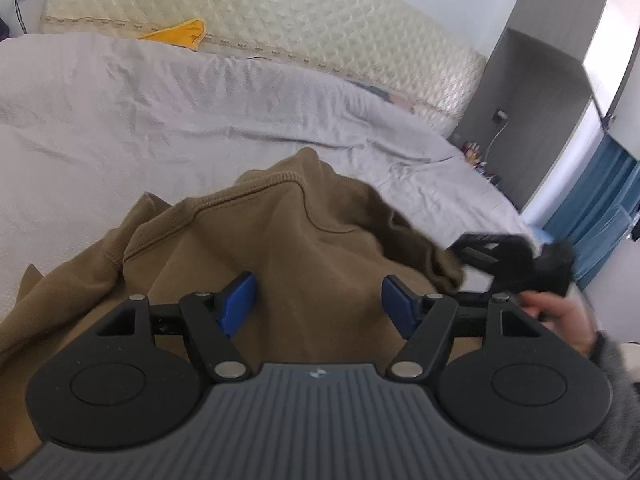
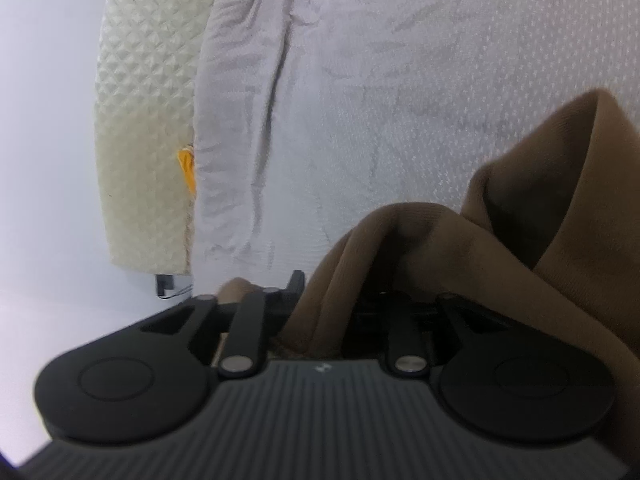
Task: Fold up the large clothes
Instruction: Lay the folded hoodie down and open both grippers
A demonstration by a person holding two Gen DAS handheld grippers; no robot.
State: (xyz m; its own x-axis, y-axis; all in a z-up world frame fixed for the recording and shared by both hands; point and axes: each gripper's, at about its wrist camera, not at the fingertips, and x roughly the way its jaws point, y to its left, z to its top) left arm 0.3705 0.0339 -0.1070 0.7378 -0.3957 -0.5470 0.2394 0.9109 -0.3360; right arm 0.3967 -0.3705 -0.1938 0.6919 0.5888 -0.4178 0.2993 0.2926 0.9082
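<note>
A brown sweatshirt lies bunched on the grey bedspread, its ribbed collar toward the bed's middle. My left gripper is open, its blue pads apart just above the cloth, holding nothing. The right gripper shows at the right of the left wrist view, blurred, at the sweatshirt's right edge. In the right wrist view the right gripper is shut on a fold of the brown sweatshirt, which drapes over its fingers and hides the pads.
A cream quilted mattress leans against the wall behind the bed. A yellow cloth lies at the bed's far edge. A grey cabinet and blue curtain stand to the right.
</note>
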